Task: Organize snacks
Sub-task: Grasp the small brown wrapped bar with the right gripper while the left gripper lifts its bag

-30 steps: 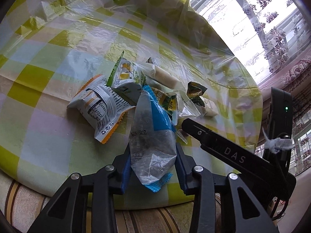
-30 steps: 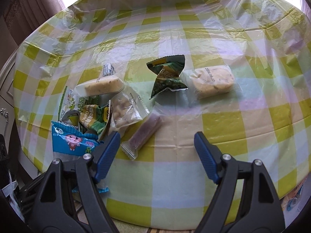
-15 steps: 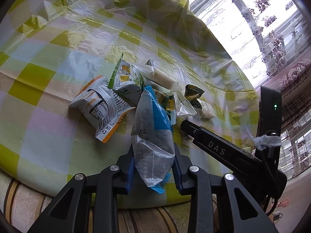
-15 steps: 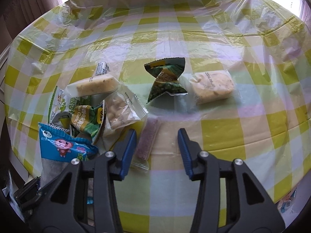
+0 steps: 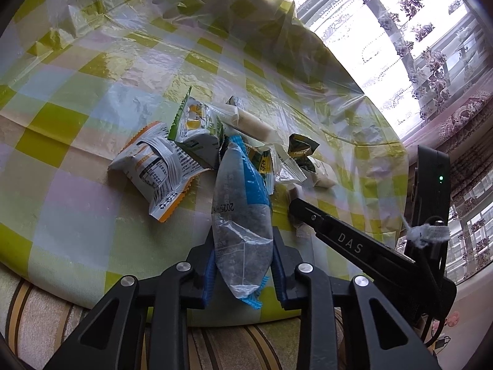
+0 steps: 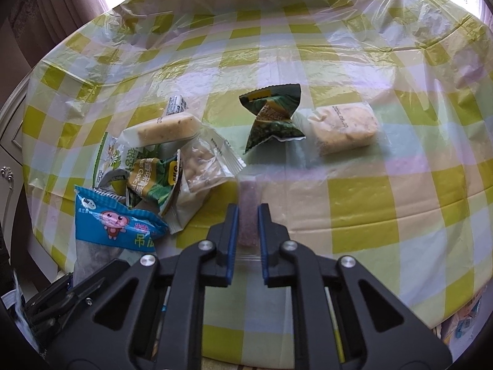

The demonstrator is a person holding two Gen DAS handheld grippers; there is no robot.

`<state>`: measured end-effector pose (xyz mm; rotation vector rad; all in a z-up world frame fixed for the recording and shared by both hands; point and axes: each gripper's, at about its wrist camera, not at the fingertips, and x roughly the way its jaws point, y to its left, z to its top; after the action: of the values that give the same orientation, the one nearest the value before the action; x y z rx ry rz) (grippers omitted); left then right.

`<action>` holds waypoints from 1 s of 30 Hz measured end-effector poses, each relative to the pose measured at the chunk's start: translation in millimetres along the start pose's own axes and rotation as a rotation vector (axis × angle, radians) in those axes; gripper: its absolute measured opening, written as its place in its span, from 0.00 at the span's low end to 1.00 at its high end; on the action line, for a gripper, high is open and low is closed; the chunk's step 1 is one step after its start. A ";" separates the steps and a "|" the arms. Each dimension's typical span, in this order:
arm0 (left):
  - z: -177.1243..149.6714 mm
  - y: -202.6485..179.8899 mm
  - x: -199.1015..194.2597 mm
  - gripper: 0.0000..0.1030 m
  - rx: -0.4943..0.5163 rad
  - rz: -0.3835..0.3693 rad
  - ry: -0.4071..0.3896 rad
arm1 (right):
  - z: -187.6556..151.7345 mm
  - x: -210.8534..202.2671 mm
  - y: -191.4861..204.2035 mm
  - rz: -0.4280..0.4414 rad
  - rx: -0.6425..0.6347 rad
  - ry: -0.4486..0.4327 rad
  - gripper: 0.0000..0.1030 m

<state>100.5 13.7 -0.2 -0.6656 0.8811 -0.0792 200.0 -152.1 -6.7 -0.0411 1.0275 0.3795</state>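
Purple snack bar [image 6: 248, 215] between shut jaws

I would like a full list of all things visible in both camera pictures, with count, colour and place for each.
tablecloth: 1, yellow-green check under clear plastic, covering the table
blue packet: 1, blue and clear, between the left pads
purple bar: 1, purple in clear wrap, between the right pads
orange-white packet: 1, left of the pile
pale bar: 1, cream, far side of the pile
peanut bag: 1, clear, in the pile
dark green packet: 1, centre, apart
beige cake: 1, right of it
curtain: 1, white, flowered, window
left gripper: 1, black, closing on the packet
right gripper: 1, black, just closed
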 end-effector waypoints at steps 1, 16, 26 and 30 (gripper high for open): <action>-0.2 -0.6 -0.5 0.30 0.001 0.000 -0.002 | -1.0 -2.6 -1.3 0.003 0.003 -0.003 0.15; -1.4 -25.7 -20.7 0.30 0.071 0.035 -0.050 | -21.0 -41.4 -22.3 0.059 0.054 -0.048 0.15; -9.7 -53.8 -24.3 0.30 0.121 0.040 -0.042 | -38.8 -69.8 -50.9 0.097 0.109 -0.073 0.15; -15.9 -68.4 -22.4 0.30 0.151 0.033 -0.028 | -45.2 -82.3 -65.5 0.103 0.132 -0.090 0.15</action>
<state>88.1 -41.6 47.0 -0.5103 0.8502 -0.1054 146.4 -246.5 29.5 0.1466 0.9659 0.4030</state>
